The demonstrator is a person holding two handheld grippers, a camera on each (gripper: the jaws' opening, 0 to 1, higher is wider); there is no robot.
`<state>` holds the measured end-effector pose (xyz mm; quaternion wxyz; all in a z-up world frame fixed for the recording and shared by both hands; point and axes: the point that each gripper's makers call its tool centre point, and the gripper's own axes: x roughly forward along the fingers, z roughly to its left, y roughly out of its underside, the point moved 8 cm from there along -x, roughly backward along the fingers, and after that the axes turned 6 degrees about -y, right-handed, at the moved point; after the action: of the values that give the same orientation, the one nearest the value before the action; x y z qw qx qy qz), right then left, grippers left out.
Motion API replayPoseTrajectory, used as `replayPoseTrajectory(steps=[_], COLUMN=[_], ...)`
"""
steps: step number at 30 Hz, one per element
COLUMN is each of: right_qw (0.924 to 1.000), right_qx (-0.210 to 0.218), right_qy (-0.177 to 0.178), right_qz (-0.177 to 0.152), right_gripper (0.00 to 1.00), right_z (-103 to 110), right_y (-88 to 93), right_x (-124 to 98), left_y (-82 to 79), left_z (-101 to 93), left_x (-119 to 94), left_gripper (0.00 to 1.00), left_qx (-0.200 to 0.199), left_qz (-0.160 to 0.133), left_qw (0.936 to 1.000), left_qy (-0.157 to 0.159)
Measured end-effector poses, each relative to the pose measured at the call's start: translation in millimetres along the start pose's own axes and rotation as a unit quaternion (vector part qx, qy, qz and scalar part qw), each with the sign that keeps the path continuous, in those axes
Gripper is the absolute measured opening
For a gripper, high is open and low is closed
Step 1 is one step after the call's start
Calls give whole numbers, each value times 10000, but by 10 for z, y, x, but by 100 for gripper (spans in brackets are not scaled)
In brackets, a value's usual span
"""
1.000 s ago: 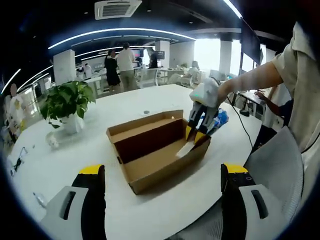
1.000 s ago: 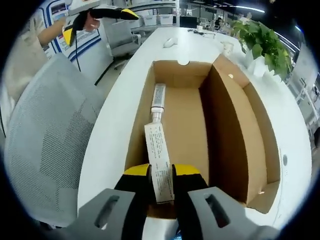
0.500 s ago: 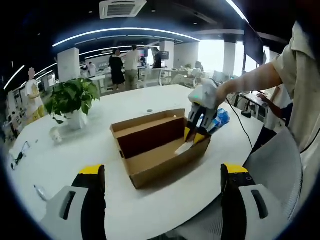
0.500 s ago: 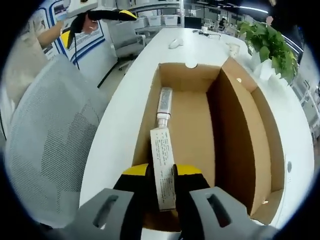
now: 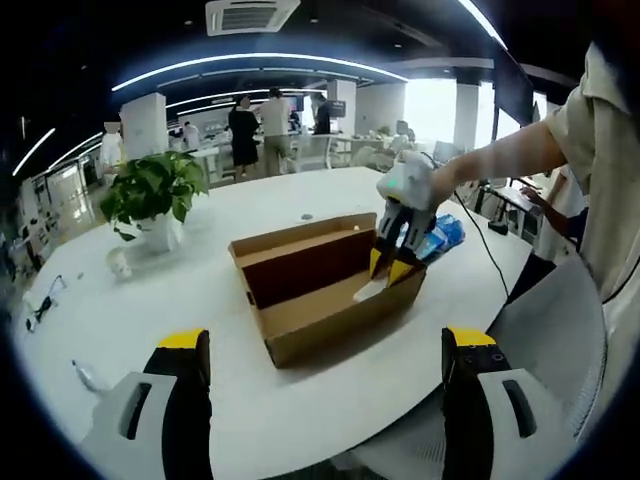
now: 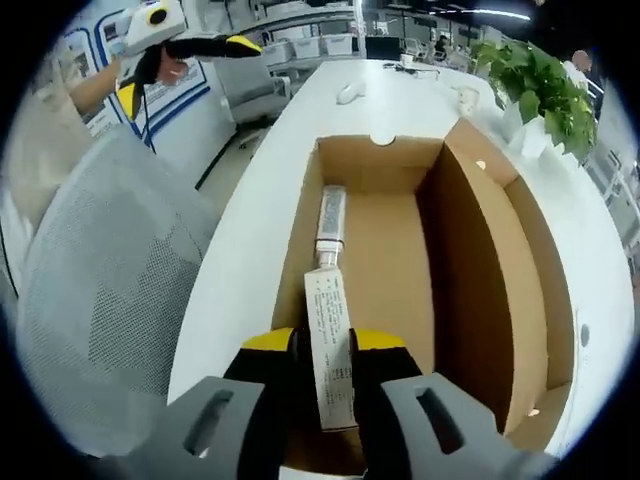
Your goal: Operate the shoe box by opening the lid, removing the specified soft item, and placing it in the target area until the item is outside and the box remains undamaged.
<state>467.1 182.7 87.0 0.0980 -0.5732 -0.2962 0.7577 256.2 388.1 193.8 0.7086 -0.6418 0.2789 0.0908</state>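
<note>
Right gripper view: the right tool rises at 6 o'clock with its yellow-tipped jaws closed onto the flat crimped end of a white tube, a soft squeeze tube with printed text. The tube slants forward toward 12 o'clock, its capped end down near the floor of the open shoe box, along the box's left wall. The lid stands up along the box's right side. Beyond, at 10 o'clock, the left tool is held in a hand, above a mesh chair.

Left gripper view: that tool's jaws stand wide apart at 6 o'clock, gripping nothing, over the white surface. Farther off, an outstretched forearm from 3 o'clock angles the right tool down into the box. A potted plant stands at 10 o'clock.
</note>
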Motion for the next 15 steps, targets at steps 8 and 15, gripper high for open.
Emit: replayPoseTrajectory(steps=[8, 15], right_qw=[9997, 9995], right_qx=[53, -91], right_qy=[-72, -52], right_qz=[239, 282], right_gripper=[20, 17], right_z=[-21, -35], right_y=[61, 73], right_x=[144, 138], left_y=[44, 78], left_z=[5, 32], left_x=[-33, -61], left_gripper=[100, 100], left_qx=[-22, -20], left_qz=[21, 48], left_qw=[10000, 9999], left_qy=[-71, -135])
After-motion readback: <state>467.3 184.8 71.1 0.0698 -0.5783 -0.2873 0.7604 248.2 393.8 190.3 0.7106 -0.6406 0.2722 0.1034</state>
